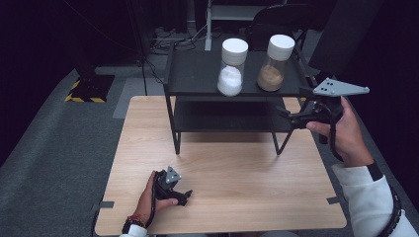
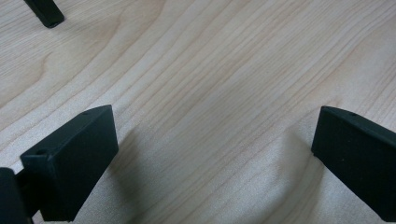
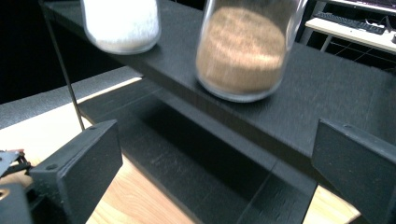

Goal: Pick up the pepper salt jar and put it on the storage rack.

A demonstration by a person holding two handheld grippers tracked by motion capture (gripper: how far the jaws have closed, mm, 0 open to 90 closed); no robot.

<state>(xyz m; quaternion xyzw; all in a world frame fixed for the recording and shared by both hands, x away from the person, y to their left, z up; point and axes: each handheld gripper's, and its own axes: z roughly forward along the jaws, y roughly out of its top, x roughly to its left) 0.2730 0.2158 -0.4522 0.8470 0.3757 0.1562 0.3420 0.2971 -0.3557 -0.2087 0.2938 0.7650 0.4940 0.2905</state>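
Observation:
Two clear jars with white lids stand on the top of a black two-tier shelf (image 1: 197,74): one holds white powder (image 1: 230,66), the other brown grains (image 1: 274,61). My right gripper (image 1: 291,118) hangs open at the shelf's right front corner, level with the lower tier. In the right gripper view the brown jar (image 3: 243,46) is just above and ahead of the wide-apart jaws, the white jar (image 3: 121,23) to its left. My left gripper (image 1: 185,197) rests open on the wooden table (image 1: 237,182) near its front left; its view has bare wood (image 2: 210,93) between the jaws.
The shelf stands at the table's far side on thin black legs (image 1: 176,138); one leg foot (image 2: 45,11) appears in the left gripper view. Grey carpet (image 1: 49,148) surrounds the table. A dark chair (image 1: 281,19) and cables lie behind the shelf.

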